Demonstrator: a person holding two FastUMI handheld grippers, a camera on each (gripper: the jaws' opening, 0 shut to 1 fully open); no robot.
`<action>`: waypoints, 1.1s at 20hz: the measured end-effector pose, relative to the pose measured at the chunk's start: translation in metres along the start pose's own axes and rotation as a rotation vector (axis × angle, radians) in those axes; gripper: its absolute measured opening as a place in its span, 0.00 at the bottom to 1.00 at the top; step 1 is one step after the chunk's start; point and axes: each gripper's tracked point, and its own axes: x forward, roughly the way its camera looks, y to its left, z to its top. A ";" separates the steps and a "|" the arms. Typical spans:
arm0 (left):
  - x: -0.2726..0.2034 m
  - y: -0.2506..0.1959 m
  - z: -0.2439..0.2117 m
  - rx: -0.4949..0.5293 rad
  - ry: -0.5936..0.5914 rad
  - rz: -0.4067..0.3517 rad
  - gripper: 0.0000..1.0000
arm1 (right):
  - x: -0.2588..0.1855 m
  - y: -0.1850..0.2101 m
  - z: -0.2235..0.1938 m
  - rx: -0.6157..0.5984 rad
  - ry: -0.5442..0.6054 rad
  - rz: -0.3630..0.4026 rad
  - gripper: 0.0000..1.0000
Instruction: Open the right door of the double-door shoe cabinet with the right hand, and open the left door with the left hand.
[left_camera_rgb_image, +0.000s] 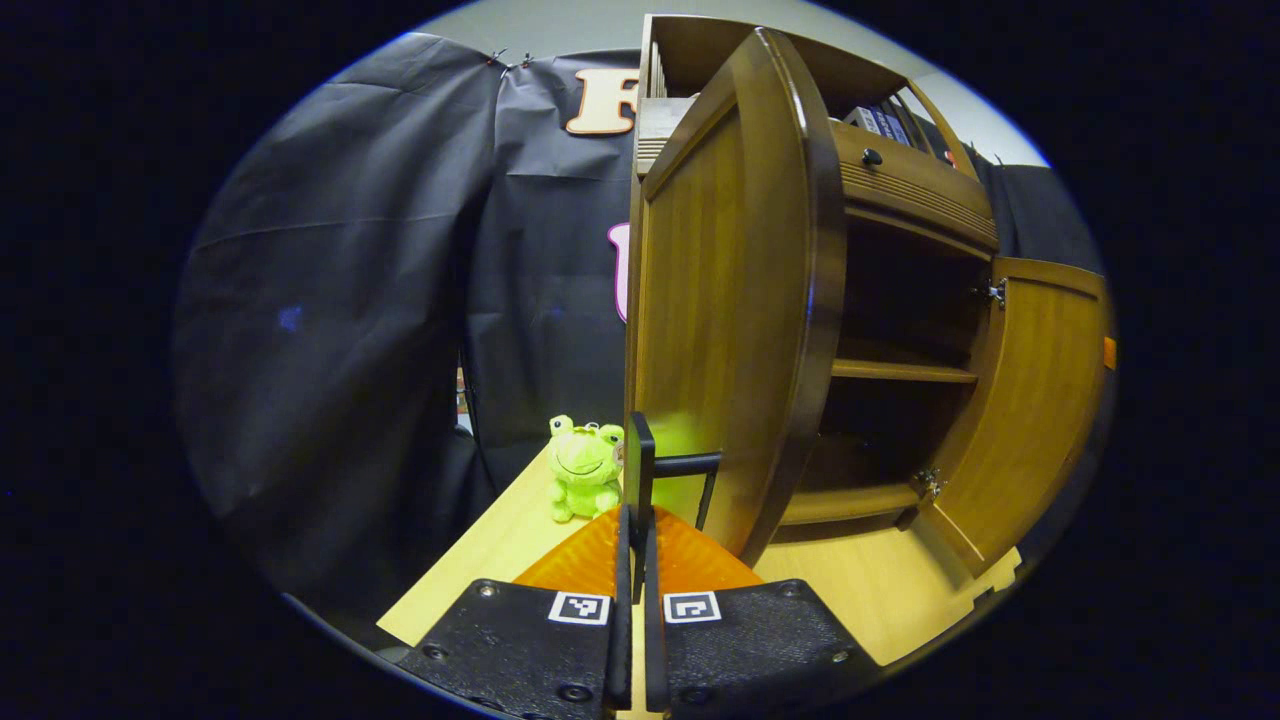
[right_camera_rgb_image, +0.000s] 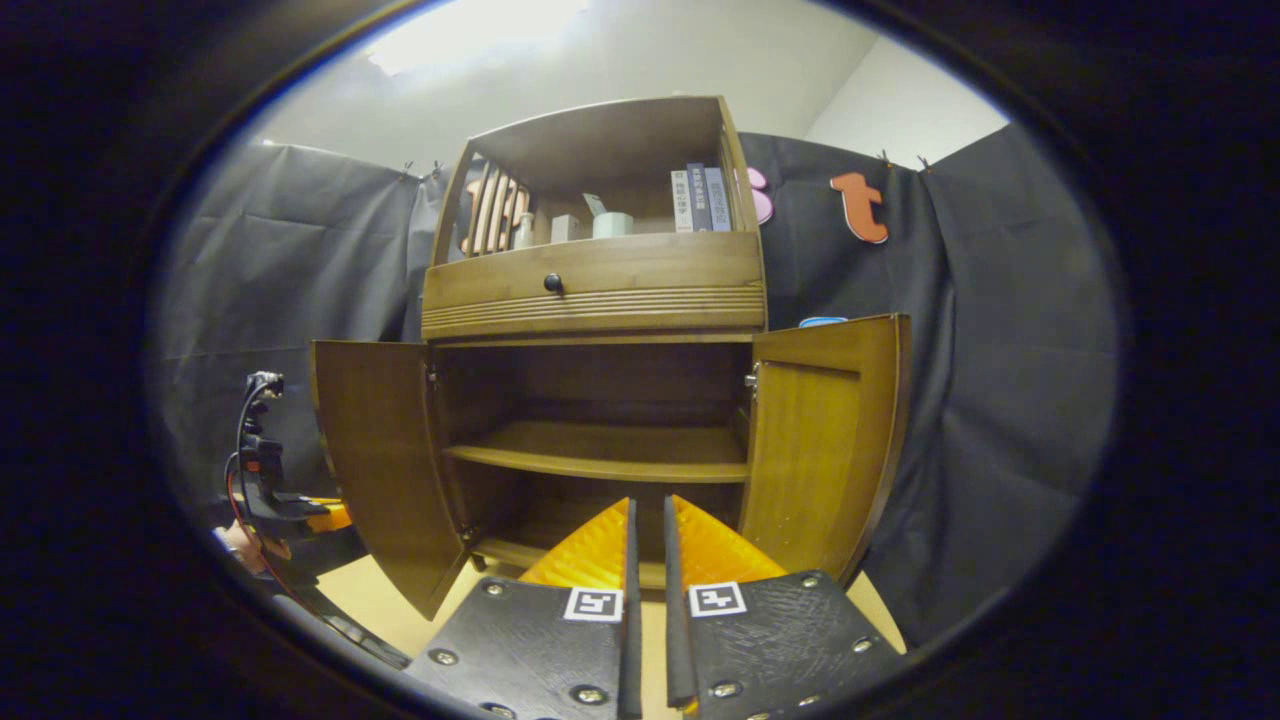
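Note:
The wooden shoe cabinet (right_camera_rgb_image: 600, 290) stands with both doors swung out. In the right gripper view the left door (right_camera_rgb_image: 380, 470) and right door (right_camera_rgb_image: 820, 440) flank bare shelves. My right gripper (right_camera_rgb_image: 650, 505) is shut with nothing between its fingers, a short way back from the open middle. In the left gripper view the left door (left_camera_rgb_image: 740, 300) is seen nearly edge-on and the right door (left_camera_rgb_image: 1030, 400) lies beyond. My left gripper (left_camera_rgb_image: 637, 515) is shut on the left door's black handle (left_camera_rgb_image: 642, 450). The left gripper (right_camera_rgb_image: 270, 510) also appears outside that door.
A green frog plush (left_camera_rgb_image: 585, 468) sits on the light wooden table (left_camera_rgb_image: 500, 560), just left of the held handle. A drawer with a black knob (right_camera_rgb_image: 552, 283) tops the doors, and books (right_camera_rgb_image: 700, 198) and small items stand on the upper shelf. Black cloth walls surround the booth.

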 end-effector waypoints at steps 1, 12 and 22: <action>0.000 0.002 0.000 0.001 -0.006 -0.006 0.02 | 0.001 0.003 -0.001 0.006 0.000 0.006 0.10; -0.007 0.015 -0.002 -0.044 -0.019 0.042 0.05 | 0.007 0.026 -0.010 0.021 0.012 0.062 0.10; -0.013 0.031 -0.002 -0.098 -0.023 0.137 0.01 | 0.005 0.026 -0.018 0.030 0.023 0.070 0.10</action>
